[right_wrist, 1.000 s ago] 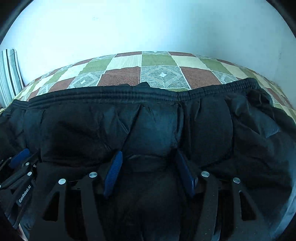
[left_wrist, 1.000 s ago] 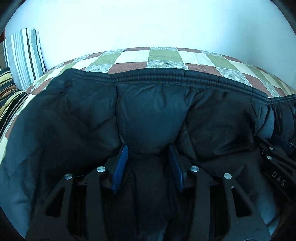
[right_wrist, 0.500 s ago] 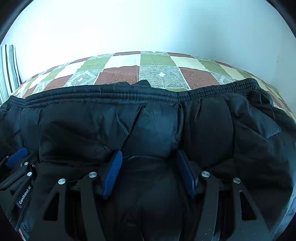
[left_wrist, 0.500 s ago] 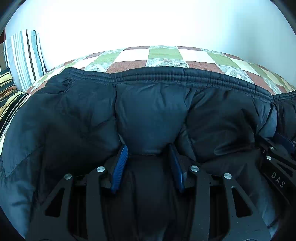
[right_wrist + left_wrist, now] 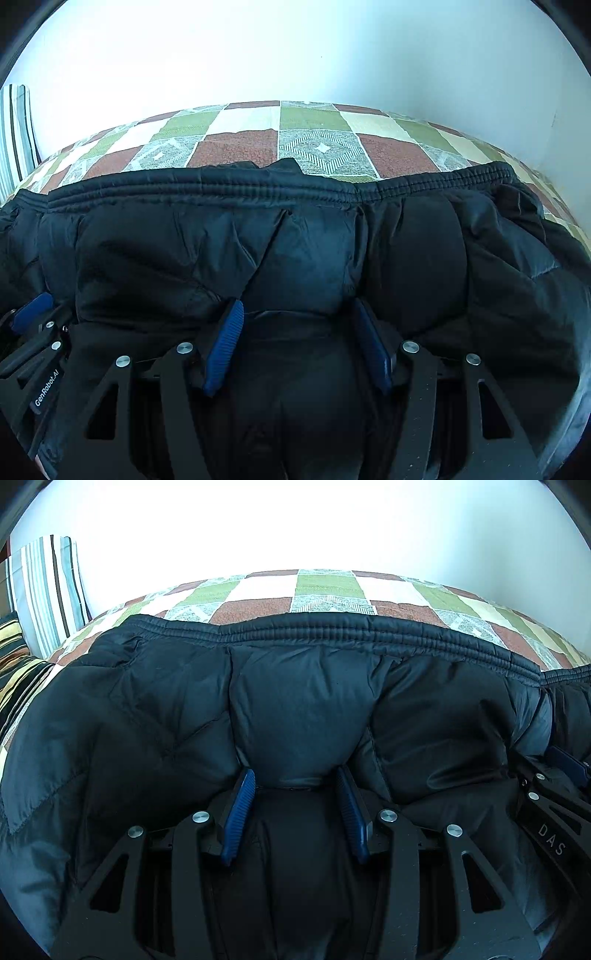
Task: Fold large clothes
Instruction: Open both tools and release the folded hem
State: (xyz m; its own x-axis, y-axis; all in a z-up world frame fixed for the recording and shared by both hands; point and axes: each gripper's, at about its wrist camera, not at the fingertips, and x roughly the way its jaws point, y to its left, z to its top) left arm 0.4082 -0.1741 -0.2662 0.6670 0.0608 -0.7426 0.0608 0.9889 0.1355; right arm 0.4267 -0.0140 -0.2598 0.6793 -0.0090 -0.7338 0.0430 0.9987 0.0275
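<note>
Basically a black puffer jacket (image 5: 303, 709) spread across the bed (image 5: 325, 590), filling everything ahead of and beside both sets of jaws. Quilted, shiny, padded panels with stitched seams; ribbed elastic hem (image 5: 258, 184) running along the far edge. Bedcover checked green, rust, cream, showing beyond the hem. Left gripper (image 5: 297, 805) jaws clamped on a bunched fold of the jacket, padding bulging up between the blue pads (image 5: 238, 812). Right gripper (image 5: 299, 339) same, jaws clamped on a thick fold. Striped pillow (image 5: 48, 590) far left of left jaws.
</note>
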